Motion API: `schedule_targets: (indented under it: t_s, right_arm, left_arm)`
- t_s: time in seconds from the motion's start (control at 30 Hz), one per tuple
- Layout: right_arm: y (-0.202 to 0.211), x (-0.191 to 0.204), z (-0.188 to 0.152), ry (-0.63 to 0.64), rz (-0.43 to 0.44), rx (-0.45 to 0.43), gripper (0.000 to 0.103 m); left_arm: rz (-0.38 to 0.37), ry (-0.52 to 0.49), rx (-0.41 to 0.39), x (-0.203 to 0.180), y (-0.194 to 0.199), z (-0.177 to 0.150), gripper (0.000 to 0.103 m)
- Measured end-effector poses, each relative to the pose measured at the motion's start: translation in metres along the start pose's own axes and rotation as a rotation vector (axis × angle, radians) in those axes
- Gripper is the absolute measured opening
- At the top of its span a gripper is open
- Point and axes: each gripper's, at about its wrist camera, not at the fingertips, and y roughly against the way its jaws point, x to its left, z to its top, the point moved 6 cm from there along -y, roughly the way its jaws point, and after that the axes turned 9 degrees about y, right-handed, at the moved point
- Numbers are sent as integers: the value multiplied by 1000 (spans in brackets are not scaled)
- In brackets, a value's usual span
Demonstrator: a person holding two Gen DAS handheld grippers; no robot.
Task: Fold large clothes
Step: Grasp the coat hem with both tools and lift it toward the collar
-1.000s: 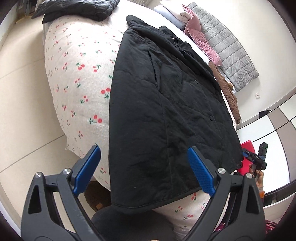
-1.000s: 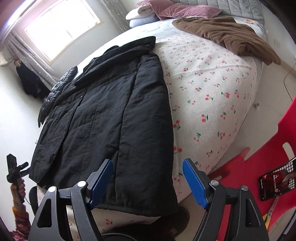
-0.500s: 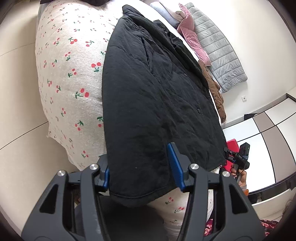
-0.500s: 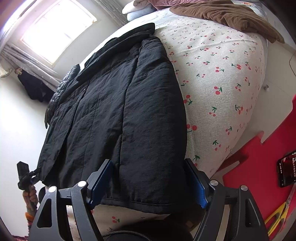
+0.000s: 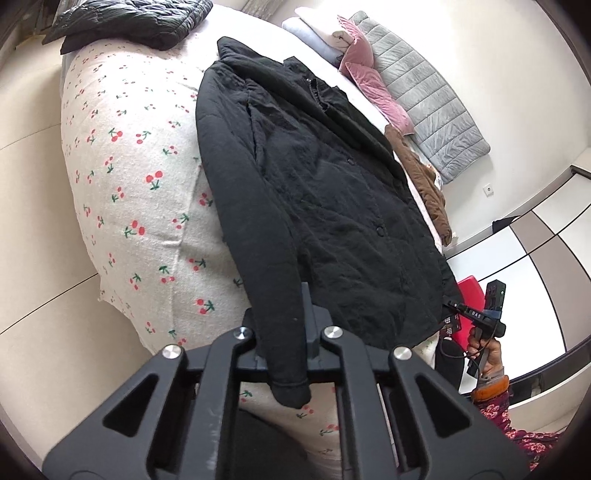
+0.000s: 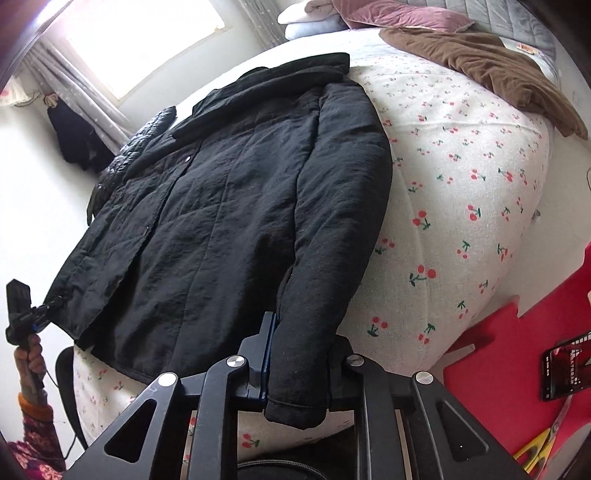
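Note:
A black quilted jacket (image 5: 332,192) lies front up on the bed's cherry-print cover (image 5: 129,184), collar at the far end. My left gripper (image 5: 286,328) is pinched on the near sleeve just above its cuff (image 5: 291,387), its jaws closing tight. In the right wrist view the same jacket (image 6: 221,221) shows from the other side. My right gripper (image 6: 303,347) has the other sleeve between its fingers, jaws closing, pads pressing the cloth; the cuff (image 6: 295,410) hangs over the bed edge. Each view shows the opposite gripper in a hand at the jacket's hem.
A black puffer jacket (image 5: 129,18) lies on the far corner of the bed. A brown garment (image 6: 480,55) and pink pillows (image 5: 369,81) are near the grey headboard pad (image 5: 424,96). On the floor are a red foam mat (image 6: 517,350), a phone (image 6: 565,365) and yellow scissors (image 6: 546,435).
Both grippers stood wide open over the jacket's hem corners; they moved in and closed on the two sleeves near the cuffs. The sleeves now stand apart from the jacket's body.

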Motion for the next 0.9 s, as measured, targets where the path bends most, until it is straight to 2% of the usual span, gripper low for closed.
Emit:
schedule_targets:
  t_s: [0.13,0.3,0.43,0.57,0.73,0.9]
  right_arm:
    - [19,18,25,64,36,-83,16]
    - [52,40,81,115,75,-196,15]
    - [74,53,137,148,65,-284,15]
    - [86,53,194,161,29,-363,15]
    - [80,29,271,109,-35,-421,15]
    - [50,-7,338,62,-84,-435,15]
  left_arm:
    - [-52,-9,-41,-23,9,18,8]
    - [-102,-54,-109,-68,21,57,8]
    - [-130,-95,-189,-103,30,102,8]
    - [-154,-80,-276,-121,35,161,8]
    - [-119,-77,-346,-136,20,238,8]
    - [-44,-93,-375,-136,-19,312,8]
